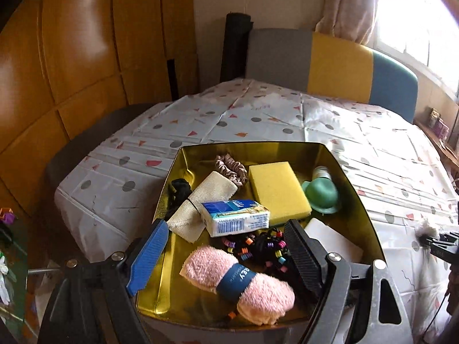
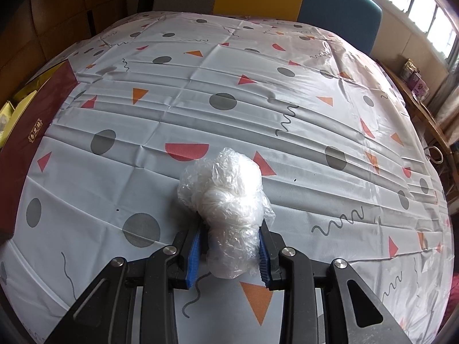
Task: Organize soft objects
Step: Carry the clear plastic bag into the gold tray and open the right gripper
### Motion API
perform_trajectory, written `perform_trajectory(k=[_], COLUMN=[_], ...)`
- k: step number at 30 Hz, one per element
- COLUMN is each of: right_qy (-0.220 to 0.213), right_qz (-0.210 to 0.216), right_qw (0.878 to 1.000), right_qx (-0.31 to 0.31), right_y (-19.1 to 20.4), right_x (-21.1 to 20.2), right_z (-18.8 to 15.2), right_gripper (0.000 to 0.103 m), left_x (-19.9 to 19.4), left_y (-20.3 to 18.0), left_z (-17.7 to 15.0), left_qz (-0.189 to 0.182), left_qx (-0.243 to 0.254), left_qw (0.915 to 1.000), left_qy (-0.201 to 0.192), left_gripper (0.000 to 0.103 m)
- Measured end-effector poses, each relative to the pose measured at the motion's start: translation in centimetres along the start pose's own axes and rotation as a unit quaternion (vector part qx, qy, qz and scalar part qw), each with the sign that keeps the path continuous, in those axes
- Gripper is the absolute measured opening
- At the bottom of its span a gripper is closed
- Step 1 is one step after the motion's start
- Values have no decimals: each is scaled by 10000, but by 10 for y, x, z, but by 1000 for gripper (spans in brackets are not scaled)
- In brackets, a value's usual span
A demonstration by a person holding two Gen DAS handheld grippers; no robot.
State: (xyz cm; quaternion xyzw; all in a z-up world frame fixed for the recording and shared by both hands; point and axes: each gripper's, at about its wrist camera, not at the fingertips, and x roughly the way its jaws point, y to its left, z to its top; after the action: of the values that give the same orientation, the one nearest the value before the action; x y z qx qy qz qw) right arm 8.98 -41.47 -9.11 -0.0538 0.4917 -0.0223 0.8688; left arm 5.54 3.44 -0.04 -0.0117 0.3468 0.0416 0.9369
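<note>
Left wrist view: gold tray [image 1: 358, 172] on the bench [image 1: 114, 177], which wears a patterned cloth.
Left gripper [image 1: 221, 246]: fingers [image 1: 149, 258] spread wide above the tray's near end, nothing between the pads.
Tray, near end: pink towel roll [image 1: 238, 283] with a blue band, lying inside the tray below the open fingers.
Tray, middle: tissue pack [image 1: 235, 220], touching a yellow sponge [image 1: 278, 189] on its right; beaded hair ties [image 1: 258, 249] between the pack and the towel roll.
Tray, left side: beige cloth strip [image 1: 200, 203], with a black hair tie [image 1: 179, 189] at the tray's left wall.
Tray, far end: pink scrunchie [image 1: 232, 167].
Tray, right side: green hat-shaped piece [image 1: 321, 195] beside the sponge; white block [image 1: 332, 238] near the right finger.
Right wrist view: right gripper [image 2: 229, 252] over the bench cloth, well to the right of the tray's dark red outer wall [image 2: 31, 132].
Right fingers [image 2: 193, 255]: narrowed, pressing on a crumpled clear plastic bag [image 2: 226, 197] from both sides.
Plastic bag: outside the tray, bulging forward past the fingertips.
</note>
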Motion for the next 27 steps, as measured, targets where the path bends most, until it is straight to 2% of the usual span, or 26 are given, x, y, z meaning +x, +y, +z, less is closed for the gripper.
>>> perform_trajectory(k=[15, 21, 27], right_qy=[144, -268, -830], right_qz=[-378, 55, 980], right_qw=[9985, 9990, 9915], right_qx=[372, 360, -185], right_y=[9, 38, 112], right_x=[-3, -34, -81], right_z=[6, 23, 56], right_gripper=[30, 30, 30], left_x=[-16, -17, -17], left_y=[12, 19, 28], left_z=[-14, -18, -21], left_qz=[-215, -214, -176], left_qx=[-165, -184, -296], left_qw=[9996, 9996, 9994], left_qy=[-43, -24, -1], left_gripper=[84, 84, 84])
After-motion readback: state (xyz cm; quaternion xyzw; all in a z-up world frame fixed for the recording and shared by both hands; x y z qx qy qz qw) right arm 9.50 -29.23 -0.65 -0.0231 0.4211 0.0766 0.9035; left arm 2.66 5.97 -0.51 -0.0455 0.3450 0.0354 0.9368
